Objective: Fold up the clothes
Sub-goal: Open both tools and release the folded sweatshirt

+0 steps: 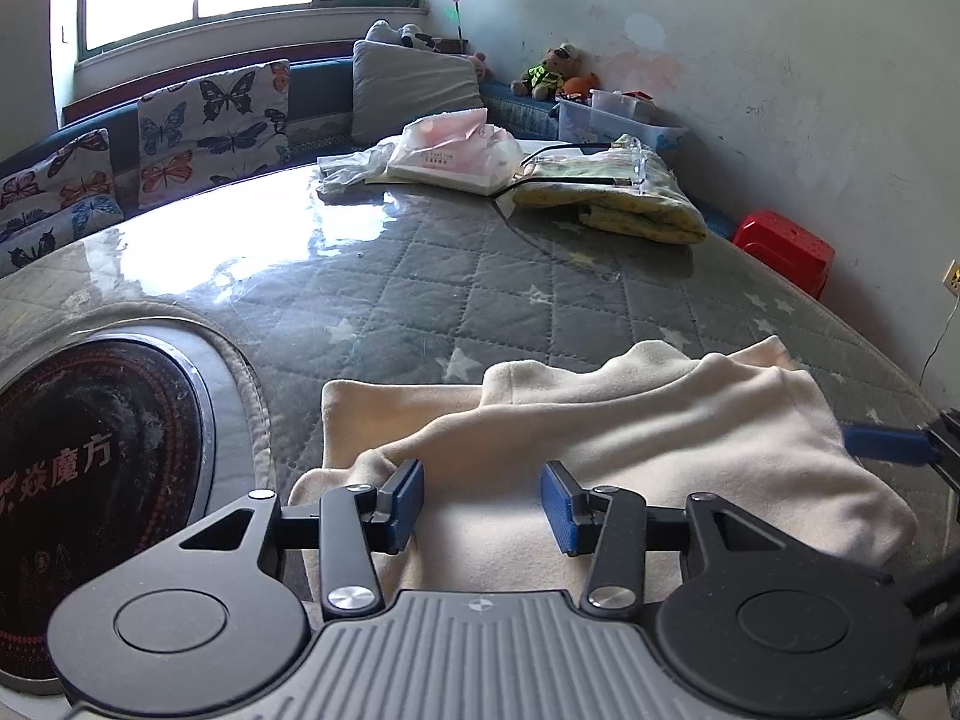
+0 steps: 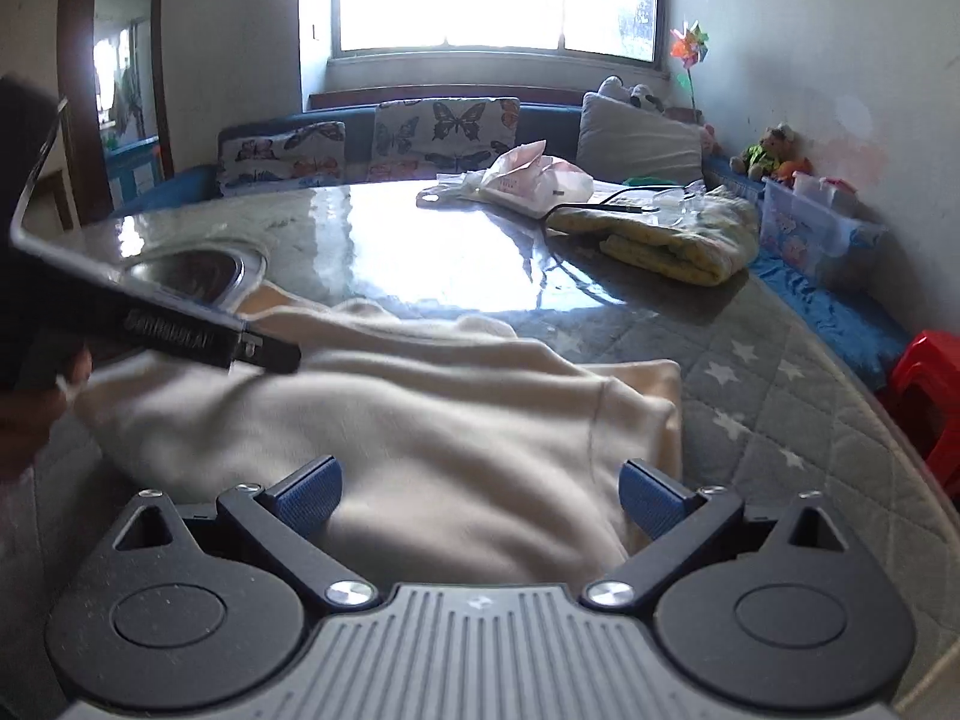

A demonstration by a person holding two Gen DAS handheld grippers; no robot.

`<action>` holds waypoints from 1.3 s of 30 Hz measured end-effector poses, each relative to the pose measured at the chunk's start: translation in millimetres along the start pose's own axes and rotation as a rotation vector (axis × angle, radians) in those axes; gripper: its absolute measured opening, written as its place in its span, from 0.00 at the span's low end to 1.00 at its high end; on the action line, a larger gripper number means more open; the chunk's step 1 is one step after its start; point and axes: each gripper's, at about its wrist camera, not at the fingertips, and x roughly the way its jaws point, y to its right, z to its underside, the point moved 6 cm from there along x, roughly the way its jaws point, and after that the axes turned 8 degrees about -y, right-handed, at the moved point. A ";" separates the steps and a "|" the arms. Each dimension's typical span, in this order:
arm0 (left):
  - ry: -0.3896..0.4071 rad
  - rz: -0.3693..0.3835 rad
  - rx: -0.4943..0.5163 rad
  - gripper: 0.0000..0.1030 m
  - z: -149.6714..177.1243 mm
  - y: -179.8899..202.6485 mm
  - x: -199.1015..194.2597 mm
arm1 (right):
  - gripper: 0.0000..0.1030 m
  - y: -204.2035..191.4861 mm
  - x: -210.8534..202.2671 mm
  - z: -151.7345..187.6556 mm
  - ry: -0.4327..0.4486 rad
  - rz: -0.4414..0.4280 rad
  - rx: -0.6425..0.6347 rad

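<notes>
On the quilted table point(image 1: 420, 276), cream garment point(image 1: 600, 420) lies partly folded; left gripper point(image 1: 482, 501) and right gripper point(image 2: 480, 495) both released, grasping nothing.

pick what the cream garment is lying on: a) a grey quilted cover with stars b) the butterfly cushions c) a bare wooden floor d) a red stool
a: the cream garment lies rumpled on the grey quilted cover printed with white stars.
</notes>
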 end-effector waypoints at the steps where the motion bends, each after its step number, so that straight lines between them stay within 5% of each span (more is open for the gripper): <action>1: -0.001 0.000 -0.002 0.46 -0.3 -0.1 0.5 | 0.97 -0.3 -1.6 2.6 0.001 0.003 -0.008; 10: 0.009 0.015 -0.036 0.46 -6.9 -0.1 -4.9 | 1.00 -2.4 -25.3 20.5 0.019 0.053 -0.081; 15: 0.031 0.053 0.000 0.46 -23.1 21.2 -5.9 | 1.00 5.6 -28.7 -2.6 0.084 0.081 -0.021; 22: -0.008 0.073 0.014 0.46 -42.1 43.7 26.4 | 1.00 23.9 -12.6 16.0 0.037 0.133 0.049; 30: -0.015 0.023 -0.002 0.45 -51.3 42.4 48.8 | 1.00 34.0 -20.1 33.5 0.039 0.133 0.074; 39: -0.014 0.054 -0.076 0.45 -50.1 23.9 42.7 | 1.00 27.8 -31.4 25.2 0.069 0.169 0.014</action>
